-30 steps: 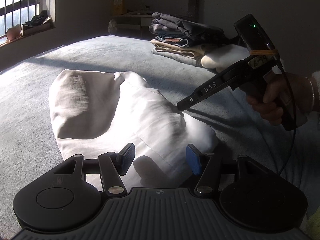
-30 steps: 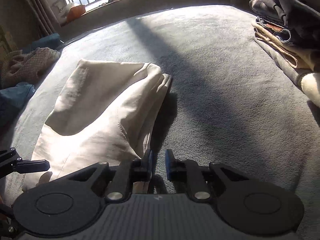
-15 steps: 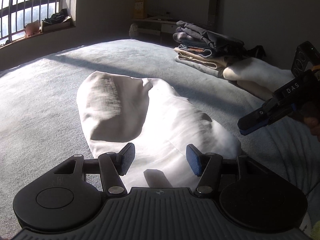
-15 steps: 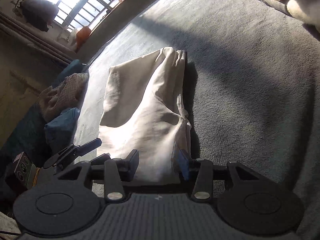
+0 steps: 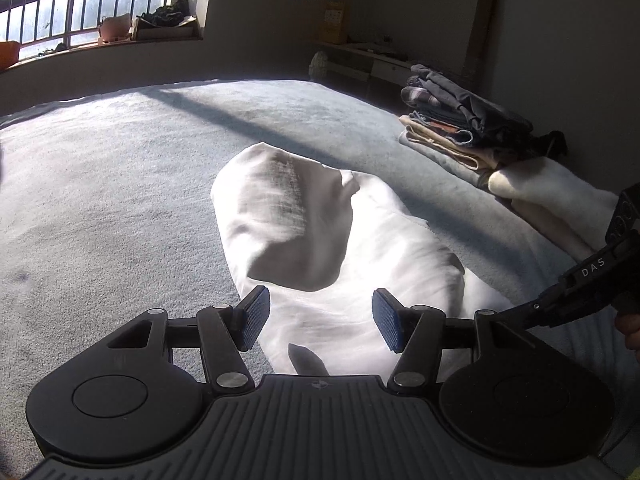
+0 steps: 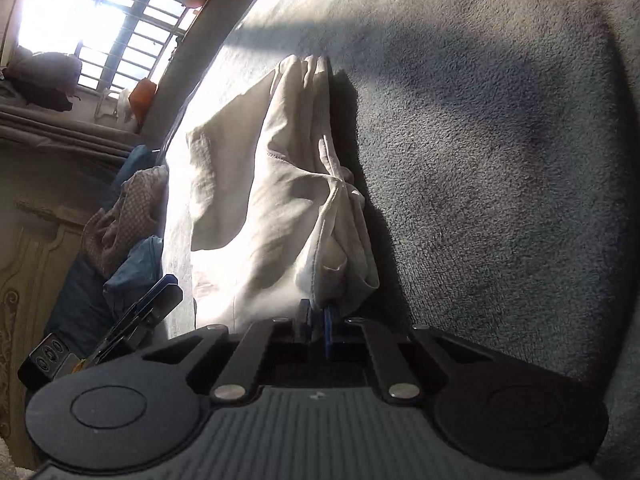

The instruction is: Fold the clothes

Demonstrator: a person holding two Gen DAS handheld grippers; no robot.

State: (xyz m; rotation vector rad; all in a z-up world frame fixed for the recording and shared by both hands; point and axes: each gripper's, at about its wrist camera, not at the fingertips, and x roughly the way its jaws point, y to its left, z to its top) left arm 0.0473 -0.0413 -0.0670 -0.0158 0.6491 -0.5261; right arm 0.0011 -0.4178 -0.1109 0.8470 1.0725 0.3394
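Observation:
A white garment [image 5: 320,240] lies folded lengthwise on the grey bed cover [image 5: 100,200], bright in the sun. My left gripper [image 5: 320,294] hovers open over its near end, the blue pads apart with cloth below them and nothing pinched. In the right wrist view my right gripper [image 6: 316,312] has its jaws closing tight on the garment's [image 6: 272,184] near edge, and the pads press on the bunched cloth. The right gripper [image 5: 520,312] also shows at the right edge of the left wrist view, at the garment's right corner.
A stack of folded clothes [image 5: 460,120] and a cream bundle [image 5: 552,196] sit at the bed's far right. Unfolded clothes [image 6: 120,220] are piled off the bed's left side. A barred window [image 5: 60,0] lies beyond. Grey bed cover [image 6: 500,160] stretches to the right.
The right gripper rolled, dropped to the garment's near edge, opened, then shut on the cloth. The left gripper drifted left, so the garment sits further right in its view.

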